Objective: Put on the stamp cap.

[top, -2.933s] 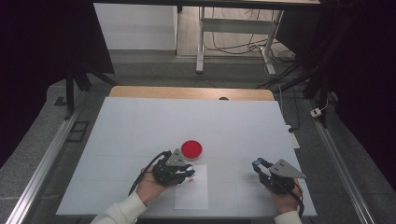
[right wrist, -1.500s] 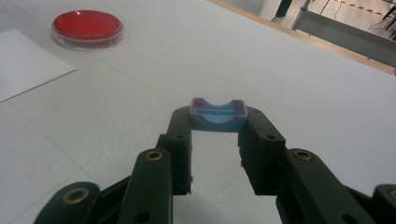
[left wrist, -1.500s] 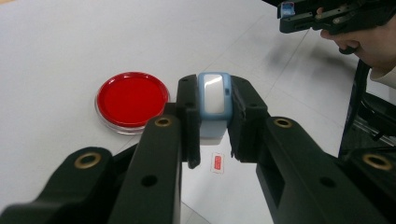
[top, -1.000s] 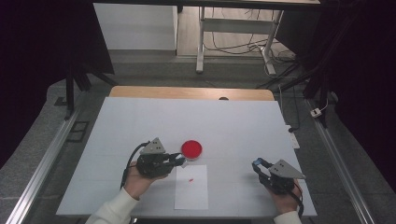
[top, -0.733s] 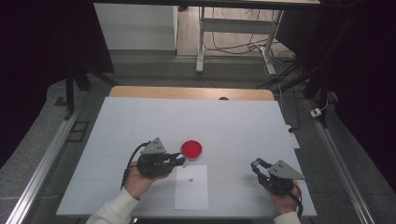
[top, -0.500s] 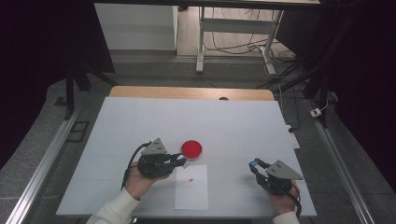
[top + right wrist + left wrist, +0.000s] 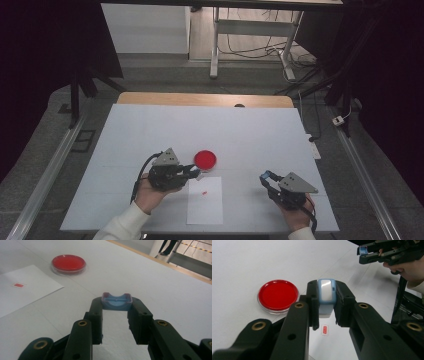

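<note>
Left claw (image 7: 192, 172): closed on a small blue-and-white stamp (image 7: 326, 297), held upright between the jaws with its white top facing the camera.
Right claw (image 7: 266, 178): closed on a shallow blue cap (image 7: 116, 301), seemingly the stamp's cover, gripped across its short sides with the hollow side up.
Ink pad (image 7: 205, 159): a round red dish lying flat on the surface (image 7: 150, 130), just beyond the left claw's tips and toward the far edge; apart from the stamp, not touching it.
Paper (image 7: 205, 200): a white sheet near the front edge of the surface, between the two hands, its long axis running front to back; its far left corner lay under the left claw's tips.
Red mark (image 7: 204, 192): one small printed rectangle on the upper half of the paper.
Key relation: the stamp hung above the gap between ink pad and paper, so a short move away from the person would likely reach the ink, and a short move toward the front edge the sheet.
Nearer hand: the left; the right claw stood well apart, toward the right front corner.
</note>
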The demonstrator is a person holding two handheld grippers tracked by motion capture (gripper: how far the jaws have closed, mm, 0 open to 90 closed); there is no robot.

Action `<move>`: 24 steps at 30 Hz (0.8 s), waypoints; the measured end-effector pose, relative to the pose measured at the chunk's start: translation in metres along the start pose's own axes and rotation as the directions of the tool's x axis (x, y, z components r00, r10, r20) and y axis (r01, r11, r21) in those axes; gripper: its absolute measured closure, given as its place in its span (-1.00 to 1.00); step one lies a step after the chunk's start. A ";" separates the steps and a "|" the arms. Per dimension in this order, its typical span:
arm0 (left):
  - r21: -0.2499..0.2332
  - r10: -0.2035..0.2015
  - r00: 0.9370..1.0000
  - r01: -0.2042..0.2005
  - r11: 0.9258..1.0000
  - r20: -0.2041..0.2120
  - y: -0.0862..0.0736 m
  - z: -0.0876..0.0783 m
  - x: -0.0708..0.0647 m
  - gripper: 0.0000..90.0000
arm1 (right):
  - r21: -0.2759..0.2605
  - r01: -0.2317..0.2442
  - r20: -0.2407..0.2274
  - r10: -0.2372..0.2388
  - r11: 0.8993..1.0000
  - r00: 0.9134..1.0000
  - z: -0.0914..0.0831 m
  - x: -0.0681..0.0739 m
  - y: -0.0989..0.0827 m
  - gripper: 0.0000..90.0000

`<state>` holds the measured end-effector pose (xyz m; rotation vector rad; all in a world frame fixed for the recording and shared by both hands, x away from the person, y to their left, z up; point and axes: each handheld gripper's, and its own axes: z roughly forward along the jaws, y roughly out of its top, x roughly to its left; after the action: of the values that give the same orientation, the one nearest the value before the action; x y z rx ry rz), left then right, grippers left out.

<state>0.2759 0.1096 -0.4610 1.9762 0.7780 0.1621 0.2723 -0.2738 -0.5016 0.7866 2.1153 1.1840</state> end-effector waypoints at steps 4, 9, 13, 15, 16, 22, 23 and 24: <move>0.000 0.000 1.000 0.000 1.000 0.004 0.000 0.001 -0.001 0.67 | 0.000 0.007 -0.021 -0.007 1.000 1.000 0.004 0.007 0.002 0.45; 0.003 0.002 1.000 -0.002 1.000 0.008 0.000 0.002 -0.002 0.67 | 0.007 0.024 -0.043 -0.024 1.000 0.999 0.010 0.016 0.005 0.45; 0.005 0.001 1.000 -0.001 1.000 0.006 0.000 0.002 -0.002 0.67 | 0.004 0.027 -0.064 -0.027 1.000 0.998 0.013 0.021 0.007 0.45; 0.007 0.003 1.000 -0.003 1.000 0.007 0.000 0.003 -0.002 0.67 | 0.004 0.033 -0.068 -0.033 0.999 0.997 0.014 0.023 0.007 0.45; 0.008 0.003 1.000 -0.003 1.000 0.007 0.000 0.003 -0.002 0.67 | 0.006 0.035 -0.070 -0.034 0.999 0.997 0.015 0.024 0.008 0.45; 0.011 0.002 1.000 -0.003 1.000 0.008 -0.001 0.004 -0.002 0.67 | 0.001 0.032 -0.082 -0.032 0.999 0.996 0.018 0.027 0.009 0.45; 0.012 0.002 1.000 -0.002 1.000 0.007 -0.001 0.005 -0.002 0.67 | 0.002 0.029 -0.083 -0.029 1.000 0.996 0.018 0.028 0.010 0.45; 0.014 0.001 1.000 -0.001 1.000 0.009 -0.001 0.005 -0.002 0.67 | -0.002 0.030 -0.086 -0.030 1.000 0.996 0.019 0.029 0.010 0.45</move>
<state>0.2765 0.1049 -0.4642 1.9890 0.7743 0.1492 0.2694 -0.2386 -0.5066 0.7121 2.1885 1.2229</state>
